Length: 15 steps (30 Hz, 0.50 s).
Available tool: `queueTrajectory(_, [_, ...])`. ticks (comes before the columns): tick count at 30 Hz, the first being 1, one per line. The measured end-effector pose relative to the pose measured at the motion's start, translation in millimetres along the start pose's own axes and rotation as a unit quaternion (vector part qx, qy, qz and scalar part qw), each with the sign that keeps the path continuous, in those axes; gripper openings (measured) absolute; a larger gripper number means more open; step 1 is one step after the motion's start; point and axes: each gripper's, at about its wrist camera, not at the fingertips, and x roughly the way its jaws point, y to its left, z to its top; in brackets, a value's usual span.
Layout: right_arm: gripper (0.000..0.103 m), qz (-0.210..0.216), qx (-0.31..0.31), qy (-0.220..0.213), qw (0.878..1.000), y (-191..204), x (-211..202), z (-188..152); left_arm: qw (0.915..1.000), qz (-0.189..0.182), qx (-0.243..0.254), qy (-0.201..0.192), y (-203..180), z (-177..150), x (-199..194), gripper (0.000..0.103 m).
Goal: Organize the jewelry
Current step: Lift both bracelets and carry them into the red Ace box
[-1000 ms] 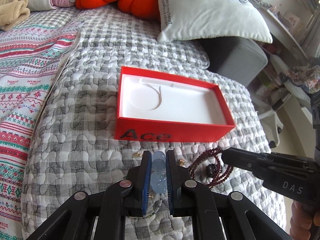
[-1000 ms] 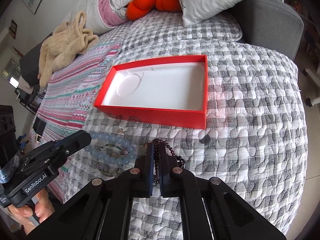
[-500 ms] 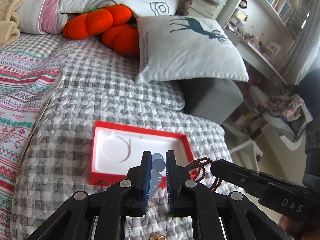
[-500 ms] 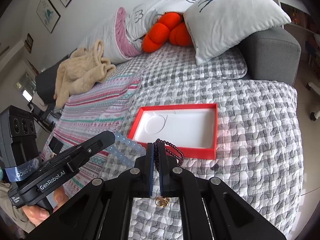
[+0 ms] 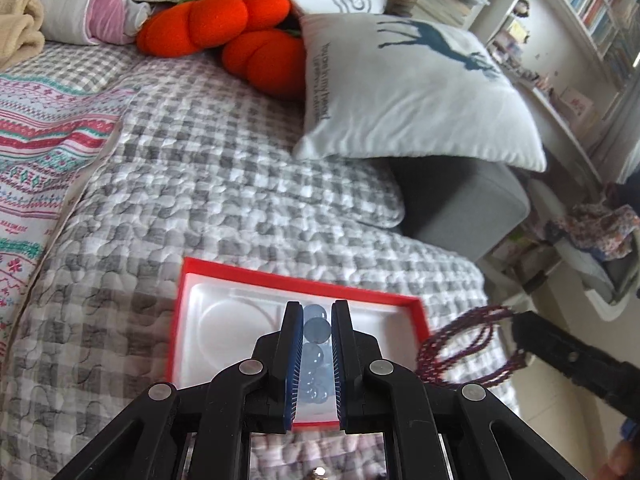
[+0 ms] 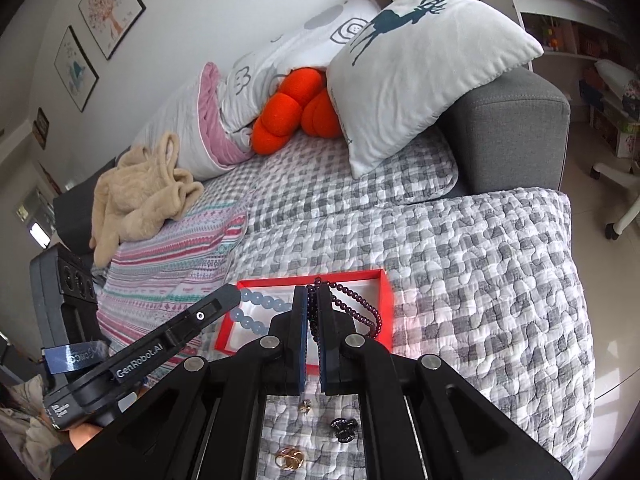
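My left gripper [image 5: 316, 316] pinches the blue bead bracelet [image 5: 317, 326]; right gripper [image 6: 311, 300] clamps the dark bead string [image 6: 360, 308], both lower centre over red box [image 5: 304, 280].

- The red box [image 5: 224, 276]: its near wall is mostly hidden behind the left gripper [image 5: 316, 320].
- Dark bead bracelet [image 5: 472, 344] is motion-blurred in the left wrist view.
- Small gold piece [image 5: 319, 470] at the bottom edge, too tiny to identify.
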Motion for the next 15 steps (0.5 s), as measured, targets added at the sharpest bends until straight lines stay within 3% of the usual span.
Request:
queueTrajectory(3, [0.004,-0.001,-0.003,0.006,1.000,4,7,-1,0.9992,0.036,0.014,0.007,9,-2,5,0.009])
queueTrajectory(8, [0.004,0.010,-0.014,0.017,1.000,21,22,-5,0.9973,0.066,0.029,0.017,18,-5,13,0.009])
queueTrajectory(15, [0.004,-0.027,-0.019,0.039,0.999,12,58,-14,0.9949,0.087,0.050,0.014,16,-6,16,0.009])
